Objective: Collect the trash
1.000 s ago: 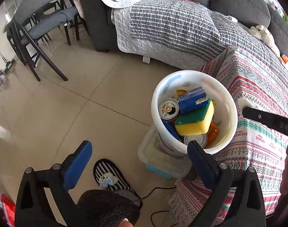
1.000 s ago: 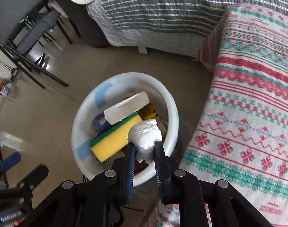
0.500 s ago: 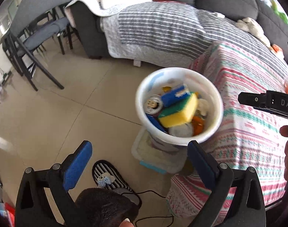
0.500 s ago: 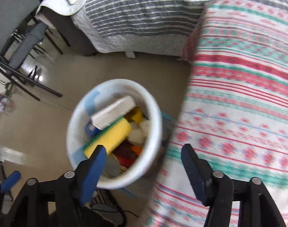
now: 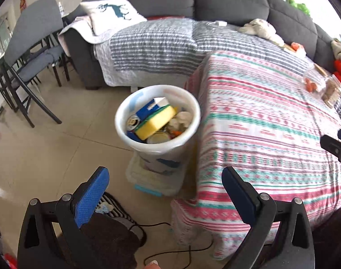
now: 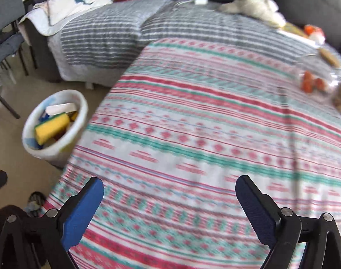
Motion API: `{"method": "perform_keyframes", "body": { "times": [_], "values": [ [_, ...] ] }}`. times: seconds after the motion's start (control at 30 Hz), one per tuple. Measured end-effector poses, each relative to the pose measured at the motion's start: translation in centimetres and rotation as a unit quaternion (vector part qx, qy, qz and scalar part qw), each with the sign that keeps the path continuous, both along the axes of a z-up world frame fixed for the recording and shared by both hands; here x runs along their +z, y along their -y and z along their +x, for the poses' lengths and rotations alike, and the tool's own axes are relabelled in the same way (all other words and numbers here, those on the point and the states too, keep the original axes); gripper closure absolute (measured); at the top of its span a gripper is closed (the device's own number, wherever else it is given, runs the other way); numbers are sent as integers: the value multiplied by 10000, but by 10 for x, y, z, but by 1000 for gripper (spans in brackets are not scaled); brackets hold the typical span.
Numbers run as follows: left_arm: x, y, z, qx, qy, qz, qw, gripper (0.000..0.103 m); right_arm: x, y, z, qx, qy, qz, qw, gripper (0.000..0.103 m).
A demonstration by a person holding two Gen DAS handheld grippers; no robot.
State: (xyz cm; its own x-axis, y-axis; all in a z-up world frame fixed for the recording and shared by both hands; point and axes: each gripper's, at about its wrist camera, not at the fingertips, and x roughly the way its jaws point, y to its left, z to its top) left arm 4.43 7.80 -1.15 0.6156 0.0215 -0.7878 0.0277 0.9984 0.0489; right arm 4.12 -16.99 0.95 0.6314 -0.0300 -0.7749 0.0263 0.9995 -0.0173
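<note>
The bucket [image 5: 158, 121] stands on the floor [image 5: 47, 157] at the table's [image 5: 260, 134] nine o'clock, on a flat box [image 5: 152, 181]. In it, a sponge [image 5: 157, 122] lies over a can [image 5: 132, 121], a carton [image 5: 151, 107] at the sponge's twelve. The sofa [image 5: 170, 44] lies at twelve, chairs [image 5: 29, 51] at ten.

**Wad dropped, both grippers pulled back**

Right gripper [image 6: 169, 210] no longer clamped on the white paper wad [image 5: 183, 117]: jaws just opened wide, nothing between them, now over the patterned tablecloth [image 6: 204, 134]. Wad now inside the white bucket [image 5: 125, 116], beside the yellow sponge [image 5: 155, 122]. Left gripper [image 5: 166, 198] farther back from the bucket than before.
</note>
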Motion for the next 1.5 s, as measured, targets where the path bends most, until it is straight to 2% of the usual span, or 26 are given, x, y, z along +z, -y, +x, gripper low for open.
{"method": "perform_keyframes", "body": {
  "times": [0.13, 0.33, 0.6, 1.5],
  "values": [
    [1, 15, -18, -45, 165, -64, 9998, 1, -2, 23, -32, -406, 324, -46, 9986, 1],
    [-1, 24, -30, 30, 253, -144, 9996, 1, -4, 32, -47, -506, 517, -333, 9968, 1],
    [-1, 26, -28, 36, 319, -107, 9994, 1, -10, 29, -43, -441, 377, -92, 9983, 1],
    [-1, 24, -29, 4, 303, -107, 9995, 1, -14, 23, -41, -417, 344, -111, 9985, 1]
  ]
}}
